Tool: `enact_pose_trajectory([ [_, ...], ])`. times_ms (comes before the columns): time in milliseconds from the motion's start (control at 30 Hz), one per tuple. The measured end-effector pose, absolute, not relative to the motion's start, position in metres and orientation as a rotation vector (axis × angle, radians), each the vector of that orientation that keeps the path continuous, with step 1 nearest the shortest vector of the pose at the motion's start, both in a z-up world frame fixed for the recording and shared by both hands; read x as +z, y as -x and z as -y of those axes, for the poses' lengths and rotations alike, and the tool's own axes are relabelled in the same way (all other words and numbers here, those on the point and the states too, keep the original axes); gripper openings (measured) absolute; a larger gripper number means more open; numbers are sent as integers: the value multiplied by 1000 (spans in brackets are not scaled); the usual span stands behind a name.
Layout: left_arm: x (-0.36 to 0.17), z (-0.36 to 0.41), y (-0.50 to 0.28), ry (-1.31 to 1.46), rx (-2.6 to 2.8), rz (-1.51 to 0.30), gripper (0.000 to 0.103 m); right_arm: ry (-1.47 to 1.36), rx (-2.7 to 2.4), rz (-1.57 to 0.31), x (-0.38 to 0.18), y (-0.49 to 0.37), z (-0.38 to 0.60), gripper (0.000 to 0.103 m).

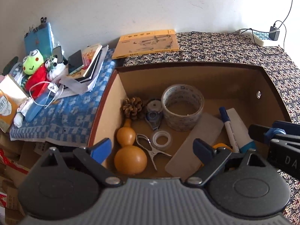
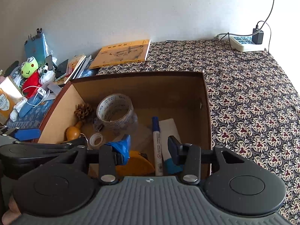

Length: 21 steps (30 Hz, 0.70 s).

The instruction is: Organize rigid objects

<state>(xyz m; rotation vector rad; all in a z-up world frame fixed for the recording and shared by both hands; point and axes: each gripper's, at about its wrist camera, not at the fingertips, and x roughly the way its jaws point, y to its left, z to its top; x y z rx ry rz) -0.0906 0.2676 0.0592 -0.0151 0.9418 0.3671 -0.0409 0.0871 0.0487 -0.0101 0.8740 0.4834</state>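
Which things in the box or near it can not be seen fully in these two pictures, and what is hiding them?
- Yellow object: right wrist view, mostly behind the right gripper; what it is cannot be told.
- Correction tape: right wrist view, mostly behind the big tape roll.
- Book title: both views, too small.

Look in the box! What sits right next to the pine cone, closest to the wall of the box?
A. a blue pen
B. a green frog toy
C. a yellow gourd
C: the yellow gourd lies just below the pine cone along the left wall of the cardboard box.
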Motion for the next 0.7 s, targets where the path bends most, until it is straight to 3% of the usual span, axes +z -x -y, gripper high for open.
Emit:
enact_pose_trajectory([
  [700, 57, -265, 89, 20, 325, -940, 93, -23, 448, -877, 43, 38, -85, 28],
])
